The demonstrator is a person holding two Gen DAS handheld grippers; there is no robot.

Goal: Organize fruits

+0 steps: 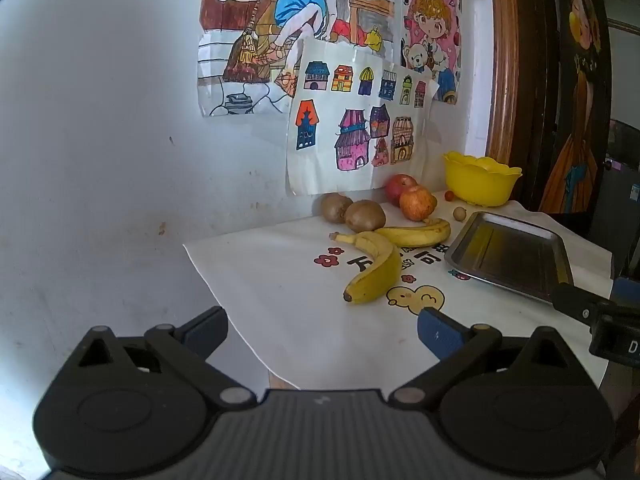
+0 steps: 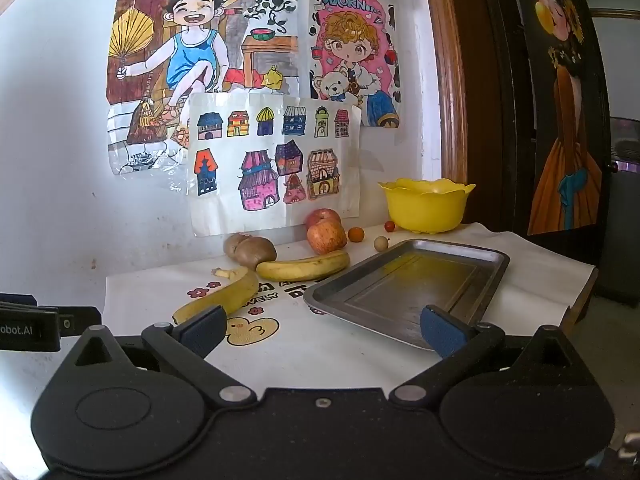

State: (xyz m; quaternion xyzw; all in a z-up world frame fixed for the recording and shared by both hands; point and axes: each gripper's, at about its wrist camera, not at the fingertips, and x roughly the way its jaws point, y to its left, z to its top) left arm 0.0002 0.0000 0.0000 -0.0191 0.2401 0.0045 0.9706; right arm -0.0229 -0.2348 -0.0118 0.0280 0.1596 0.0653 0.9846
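Your left gripper [image 1: 322, 330] and right gripper [image 2: 322, 328] both gape wide, holding nothing. The bananas [image 2: 304, 266], kiwis [image 2: 254, 250] and apples [image 2: 326, 236] lie on the table left of the bare tray [image 2: 408, 284].

The pink cartoon poster of a curly-haired child with a teddy bear [image 2: 354, 60], taped to the white wall, carries "MORNING" in blue capitals along its top edge. The white printed cloth with ducks and flowers [image 2: 320, 352] on the table shows the ending "…VELY" beside black characters — mostly hidden by the bananas. The black body of the left gripper [image 2: 28, 330] at the left edge of the right wrist view reads "obot.AI" — its start is cut off.
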